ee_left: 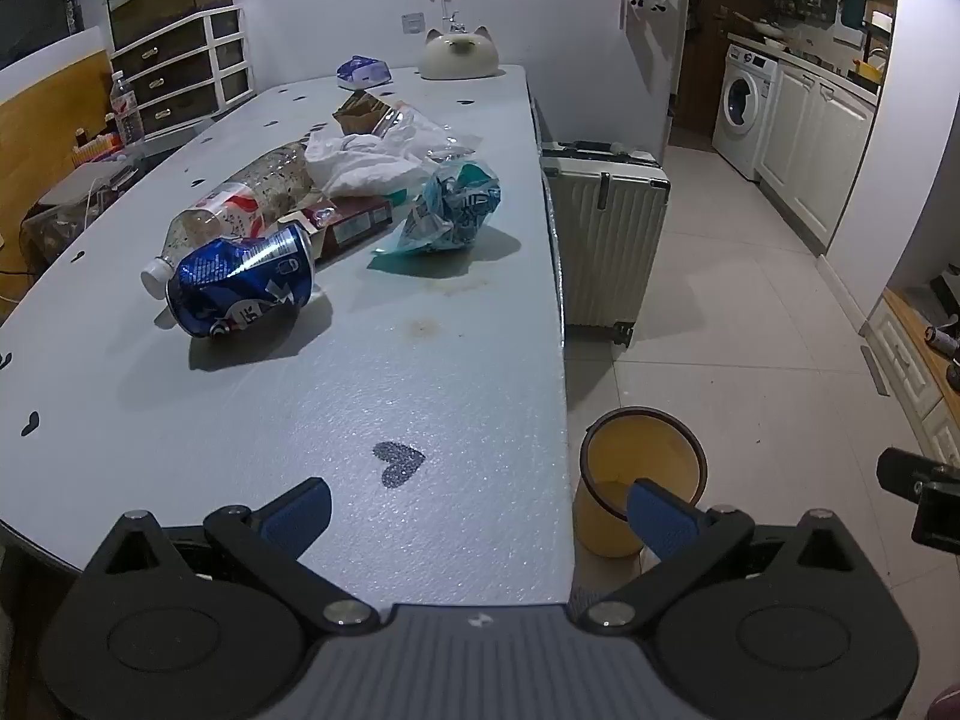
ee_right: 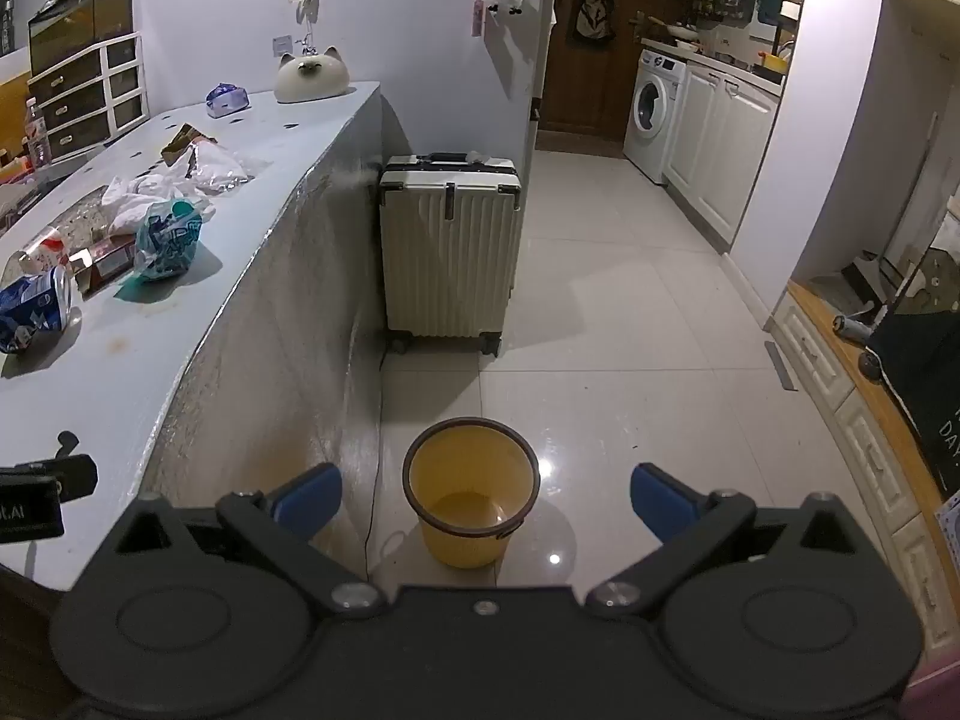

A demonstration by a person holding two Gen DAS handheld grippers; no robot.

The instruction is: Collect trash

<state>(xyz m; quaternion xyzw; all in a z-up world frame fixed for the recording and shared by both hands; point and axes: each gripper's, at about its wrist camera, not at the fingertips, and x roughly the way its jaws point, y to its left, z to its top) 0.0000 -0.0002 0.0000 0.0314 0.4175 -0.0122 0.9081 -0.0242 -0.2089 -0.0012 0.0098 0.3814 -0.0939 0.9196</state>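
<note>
Trash lies on the grey table (ee_left: 360, 396): a crushed blue can (ee_left: 240, 282), a clear plastic bottle (ee_left: 240, 204) lying on its side, a brown box (ee_left: 354, 225), a teal wrapper (ee_left: 450, 210) and a white plastic bag (ee_left: 366, 162). A yellow bin (ee_right: 471, 486) stands on the floor beside the table; it also shows in the left wrist view (ee_left: 636, 468). My left gripper (ee_left: 480, 510) is open and empty over the table's near edge. My right gripper (ee_right: 486, 495) is open and empty above the bin. The can (ee_right: 33, 309) and wrapper (ee_right: 168, 237) show at the left of the right wrist view.
A white suitcase (ee_right: 450, 246) stands on the floor against the table's end. A cat-shaped object (ee_left: 459, 54) and a tissue pack (ee_left: 363, 72) sit at the table's far end. A drawer unit (ee_left: 180, 72) stands far left. A washing machine (ee_right: 651, 108) and cabinets line the kitchen.
</note>
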